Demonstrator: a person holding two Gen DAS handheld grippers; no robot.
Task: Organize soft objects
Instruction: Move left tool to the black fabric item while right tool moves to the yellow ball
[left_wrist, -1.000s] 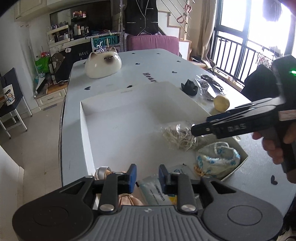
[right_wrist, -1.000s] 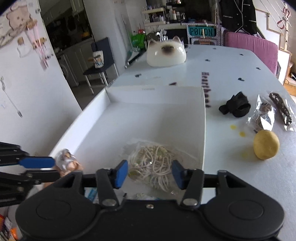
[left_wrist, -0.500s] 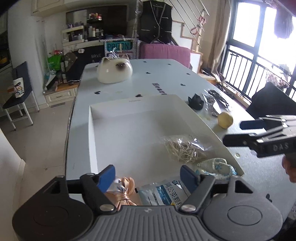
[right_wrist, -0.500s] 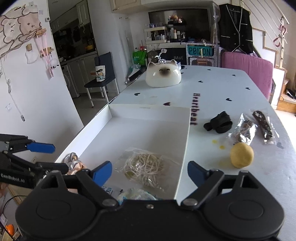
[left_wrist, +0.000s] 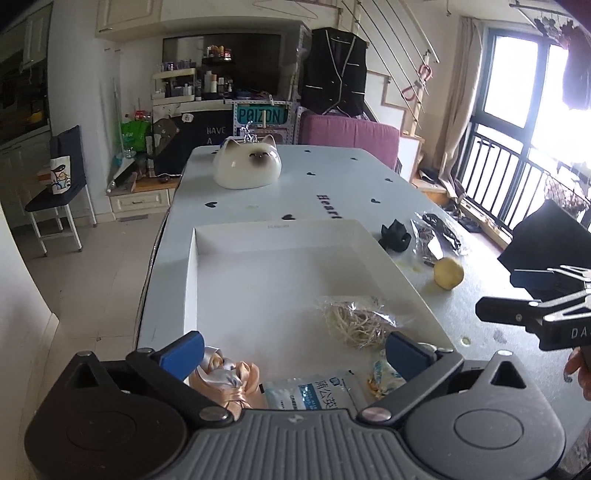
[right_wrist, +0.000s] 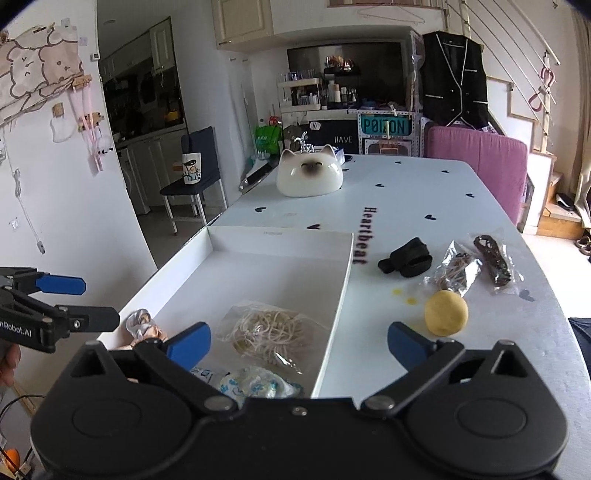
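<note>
Four soft items already lie in the white tray: the bagged pale cords, a peach satin bundle, a blue-printed packet and a patterned pouch. Out on the table to the tray's right remain the yellow ball, a black band and two clear bags. The ball sits just ahead and right of my right claw, well apart from my left claw, so I judge the right one should take it; being round, it has no long axis to match. Both claws hang wide open and empty, where a second ago they were pinched narrow and low over the tray.
</note>
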